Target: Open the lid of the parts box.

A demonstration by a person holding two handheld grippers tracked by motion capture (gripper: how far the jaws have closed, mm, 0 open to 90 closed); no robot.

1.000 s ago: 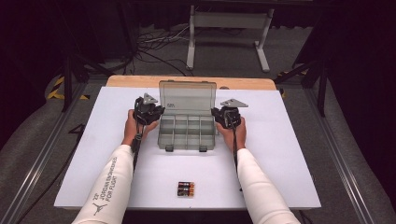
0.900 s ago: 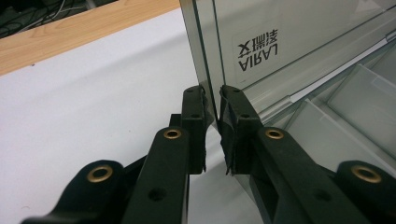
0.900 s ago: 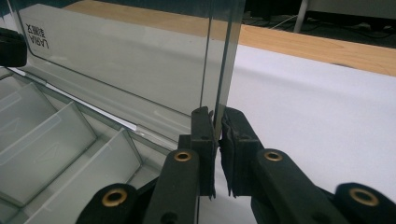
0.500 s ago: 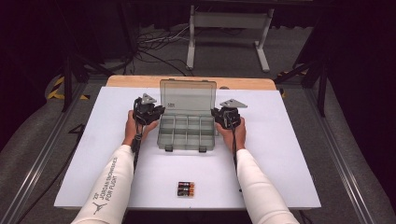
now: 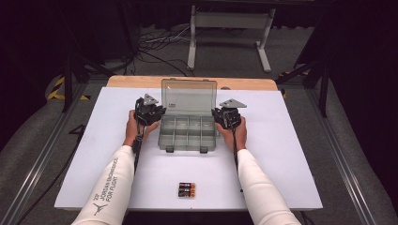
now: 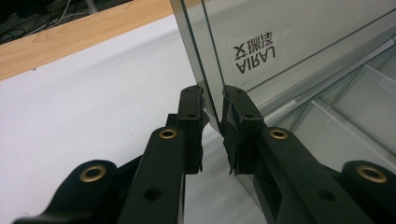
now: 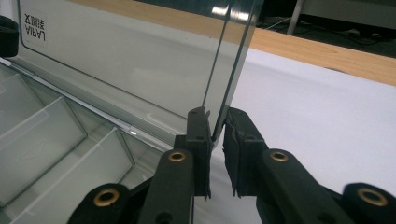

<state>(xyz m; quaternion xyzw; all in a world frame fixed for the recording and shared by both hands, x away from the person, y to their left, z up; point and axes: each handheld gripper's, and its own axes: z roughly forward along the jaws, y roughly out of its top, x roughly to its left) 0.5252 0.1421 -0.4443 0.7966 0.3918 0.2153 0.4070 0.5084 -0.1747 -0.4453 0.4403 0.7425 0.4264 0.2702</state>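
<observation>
A clear plastic compartment box (image 5: pixel 187 133) sits mid-table with its lid (image 5: pixel 189 96) standing upright at the back. My left gripper (image 5: pixel 158 112) is at the lid's left edge. In the left gripper view its jaws (image 6: pixel 212 114) pinch the edge of the lid (image 6: pixel 289 37), one jaw on each face. My right gripper (image 5: pixel 217 115) is at the lid's right edge, and in the right gripper view (image 7: pixel 215 123) it is shut on the lid (image 7: pixel 130 60) in the same way. The compartments (image 7: pixel 42 135) look empty.
Three batteries (image 5: pixel 186 189) lie side by side near the front edge of the white table cover (image 5: pixel 281 140). A strip of wooden tabletop (image 5: pixel 244 83) shows behind the box. A metal stand (image 5: pixel 230 21) and cables are on the floor beyond.
</observation>
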